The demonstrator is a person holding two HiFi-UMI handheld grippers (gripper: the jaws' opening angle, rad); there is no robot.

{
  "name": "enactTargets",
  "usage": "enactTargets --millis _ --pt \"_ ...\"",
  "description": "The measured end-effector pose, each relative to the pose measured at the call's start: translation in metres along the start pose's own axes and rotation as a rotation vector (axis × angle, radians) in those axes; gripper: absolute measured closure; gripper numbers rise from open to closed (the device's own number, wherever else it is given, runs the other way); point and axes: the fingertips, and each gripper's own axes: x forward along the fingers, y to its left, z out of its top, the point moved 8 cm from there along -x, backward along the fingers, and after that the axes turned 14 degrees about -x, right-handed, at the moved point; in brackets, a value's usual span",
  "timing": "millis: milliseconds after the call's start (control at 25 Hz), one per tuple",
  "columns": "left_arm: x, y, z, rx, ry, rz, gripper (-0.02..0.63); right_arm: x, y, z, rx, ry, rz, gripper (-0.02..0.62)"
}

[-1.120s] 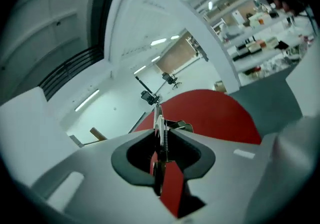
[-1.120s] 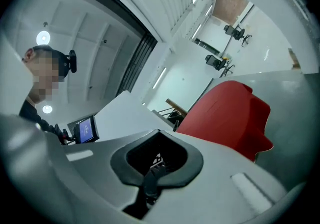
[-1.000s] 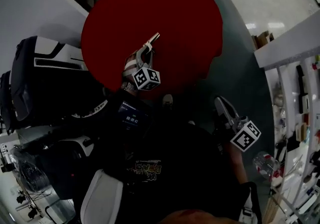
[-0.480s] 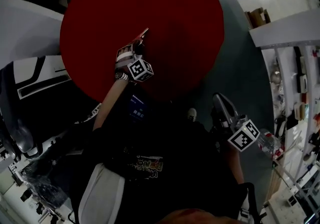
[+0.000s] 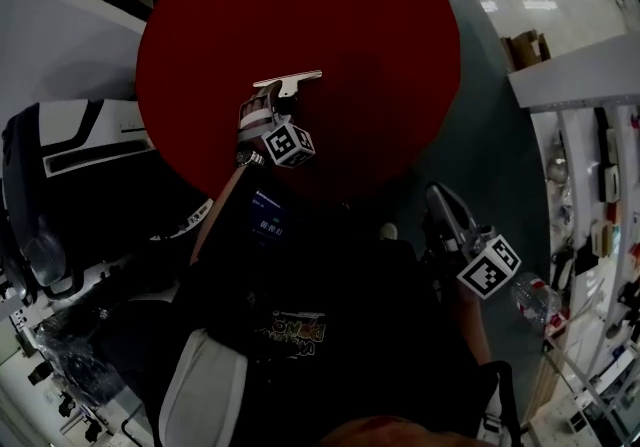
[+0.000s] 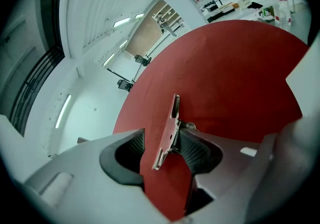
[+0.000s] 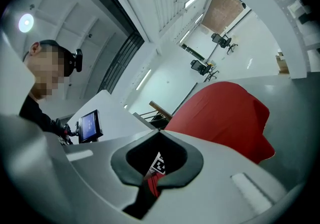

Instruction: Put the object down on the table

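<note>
A round red table [image 5: 380,35] fills the upper head view. My left gripper [image 5: 283,97] hovers over its near-left part, marker cube [image 5: 290,144] behind it. A flat metal bracket [image 5: 288,82] lies crosswise at its tips. In the left gripper view the bracket [image 6: 168,135] stands on edge between the jaws; it leans on the right pad [image 6: 197,153], and a gap separates it from the left pad [image 6: 125,150]. The jaws are opening. My right gripper [image 5: 438,203] hangs off the table at the lower right, shut [image 7: 159,135] with nothing held.
Grey floor surrounds the table [image 7: 225,113]. A black-and-white machine [image 5: 70,165] stands at the left, shelves [image 5: 600,185] with small items at the right, a plastic bottle [image 5: 528,297] beside them. A person in a cap and a small screen [image 7: 90,125] appear in the right gripper view.
The left gripper's jaws have spread, and the bracket has swung from pointing up-right to lying crosswise at the tips. The right gripper has stayed put.
</note>
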Motion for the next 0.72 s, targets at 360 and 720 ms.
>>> enactTargets --millis 360,720 --pt "-0.101 -0.013 0.018 -0.218 -0.035 0.072 0.542 -0.065 0.017 0.007 -0.069 0.004 0.143 0.591" --pt "-0.318 -0.093 0.113 -1.387 -0.415 -0.785 0.589 -0.137 0.035 -0.012 -0.121 0.035 0.323 0.591"
